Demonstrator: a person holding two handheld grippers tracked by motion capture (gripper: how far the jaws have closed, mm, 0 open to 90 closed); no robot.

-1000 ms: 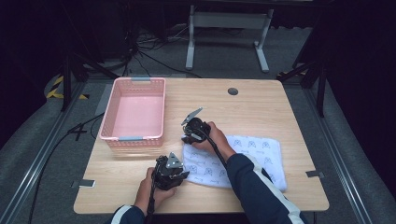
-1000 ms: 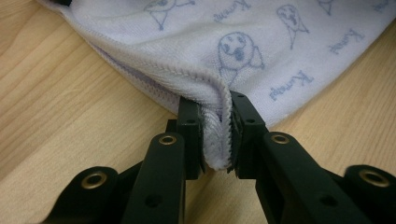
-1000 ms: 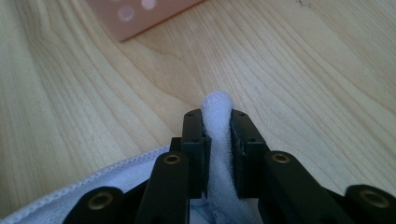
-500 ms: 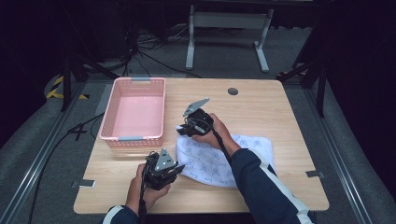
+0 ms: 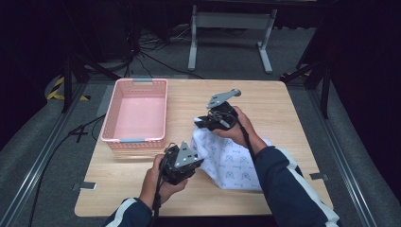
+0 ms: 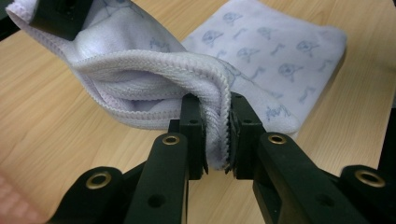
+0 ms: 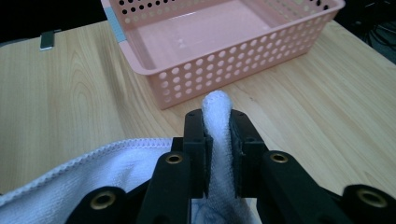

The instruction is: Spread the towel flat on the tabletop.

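- Two grippers clamp the towel (image 5: 227,158): left gripper (image 6: 216,135) and right gripper (image 7: 218,135) each pinch an edge.
- Towel partly raised off the table (image 5: 293,118); pink basket (image 5: 137,140) at the left edge holds nothing yet.

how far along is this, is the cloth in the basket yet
Not yet. Done: both tools have a grip, the left tool and the right tool each shut on an edge of the white patterned cloth. In hand: the gripped edge is raised, the rest lies on the table. Left, probably: carrying it into the pink basket, which holds nothing.
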